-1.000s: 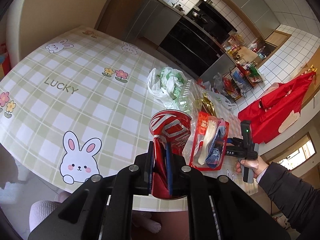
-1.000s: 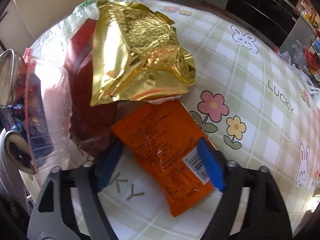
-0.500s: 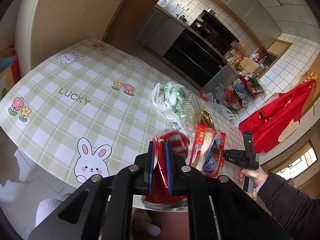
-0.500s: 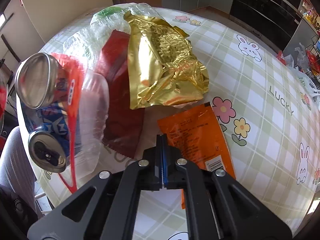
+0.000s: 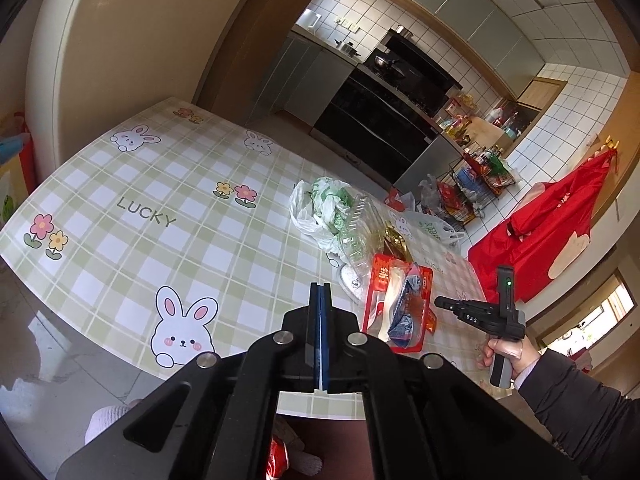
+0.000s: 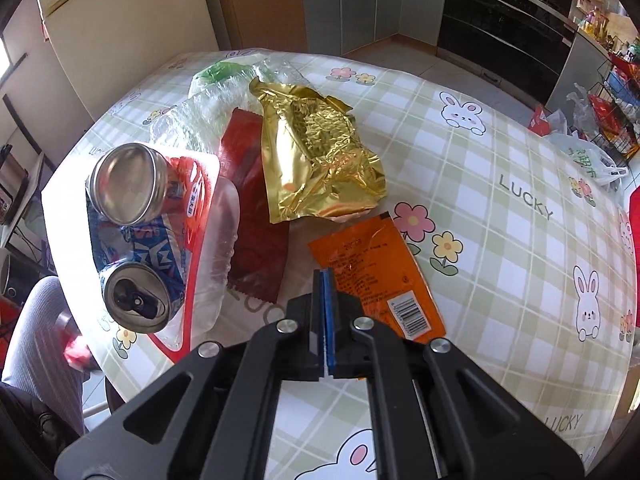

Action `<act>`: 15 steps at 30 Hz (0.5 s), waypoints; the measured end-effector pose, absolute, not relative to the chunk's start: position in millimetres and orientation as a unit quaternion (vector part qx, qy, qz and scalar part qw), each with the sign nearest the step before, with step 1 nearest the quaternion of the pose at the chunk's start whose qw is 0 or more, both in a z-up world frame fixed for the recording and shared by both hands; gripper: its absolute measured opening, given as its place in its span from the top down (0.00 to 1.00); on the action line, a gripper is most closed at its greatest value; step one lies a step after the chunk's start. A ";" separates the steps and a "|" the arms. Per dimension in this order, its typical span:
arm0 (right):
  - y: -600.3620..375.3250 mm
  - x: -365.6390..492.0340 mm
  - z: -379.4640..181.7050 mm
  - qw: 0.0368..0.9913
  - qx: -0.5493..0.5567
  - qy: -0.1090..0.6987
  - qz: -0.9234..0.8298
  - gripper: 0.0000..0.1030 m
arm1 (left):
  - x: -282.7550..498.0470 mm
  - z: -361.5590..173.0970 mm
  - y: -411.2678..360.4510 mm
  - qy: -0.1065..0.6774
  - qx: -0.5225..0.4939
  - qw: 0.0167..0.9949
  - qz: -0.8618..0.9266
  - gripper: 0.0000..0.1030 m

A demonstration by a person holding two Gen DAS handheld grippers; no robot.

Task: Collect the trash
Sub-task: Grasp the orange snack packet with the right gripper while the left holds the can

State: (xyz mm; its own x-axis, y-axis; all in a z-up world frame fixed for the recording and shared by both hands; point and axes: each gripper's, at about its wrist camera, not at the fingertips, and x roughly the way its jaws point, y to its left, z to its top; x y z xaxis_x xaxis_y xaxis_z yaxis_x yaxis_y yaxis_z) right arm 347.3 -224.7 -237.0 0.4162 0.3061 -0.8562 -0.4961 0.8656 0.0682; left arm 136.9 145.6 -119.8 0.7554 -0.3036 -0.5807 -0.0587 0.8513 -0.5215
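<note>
My left gripper (image 5: 320, 292) hangs over the table's near edge, its jaws closing flat together with nothing between them. A red crumpled can (image 5: 278, 460) shows below the table edge. My right gripper (image 6: 326, 276) is shut on the left edge of an orange wrapper (image 6: 380, 272), whose far end lies on the checked tablecloth (image 6: 500, 152). Beyond it sit a gold foil bag (image 6: 320, 152), a dark red wrapper (image 6: 256, 208) and a clear red-trimmed bag (image 6: 208, 248) holding two cans (image 6: 128, 190). The left wrist view shows the right gripper (image 5: 438, 302) beside that pile.
A white and green plastic bag (image 5: 320, 204) and a crushed clear bottle (image 6: 188, 120) lie behind the pile. A hand and dark sleeve (image 5: 508, 352) hold the right gripper. A knee (image 6: 40, 340) is by the table's corner. Kitchen counters, a wire rack and a red apron stand beyond.
The left gripper let go of the red can, which dropped below the table edge, and its jaws came together. The right jaws closed on the orange wrapper's edge. Both hands rose.
</note>
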 end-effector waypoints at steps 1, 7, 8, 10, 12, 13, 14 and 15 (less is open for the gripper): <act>-226.1 344.9 -235.7 0.837 -0.097 0.481 0.240 0.95 | 136.3 -121.5 150.1 0.345 -0.264 0.899 -0.062 1.00; -241.9 331.5 -230.7 0.847 -0.071 0.469 0.241 0.95 | 126.0 -120.4 194.6 0.330 -0.290 0.898 -0.035 1.00; -245.8 328.9 -231.0 0.848 -0.065 0.469 0.240 0.95 | 126.0 -119.4 198.1 0.330 -0.289 0.898 -0.033 1.00; -246.9 328.1 -232.7 0.849 -0.062 0.468 0.239 0.95 | 125.7 -119.1 202.8 0.329 -0.289 0.899 -0.030 1.00; -246.3 325.1 -233.9 0.848 -0.061 0.468 0.244 0.95 | 125.9 -120.0 204.5 0.328 -0.293 0.898 -0.029 1.00; -245.3 323.8 -234.5 0.847 -0.063 0.468 0.246 0.95 | 126.3 -121.5 204.7 0.328 -0.294 0.897 -0.029 1.00; -243.7 322.8 -235.1 0.845 -0.066 0.468 0.249 0.95 | 126.0 -123.1 203.8 0.329 -0.295 0.896 -0.031 1.00; -242.0 322.8 -236.1 0.844 -0.070 0.469 0.250 0.95 | 126.1 -125.2 202.2 0.330 -0.296 0.896 -0.032 1.00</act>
State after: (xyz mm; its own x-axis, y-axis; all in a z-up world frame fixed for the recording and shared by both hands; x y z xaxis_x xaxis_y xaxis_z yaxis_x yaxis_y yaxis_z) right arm 322.8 -242.0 -236.1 0.4343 0.3562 -0.8274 -0.4881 0.8650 0.1162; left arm 126.1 202.2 -125.2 0.7795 -0.2535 -0.5728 -0.1372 0.8231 -0.5511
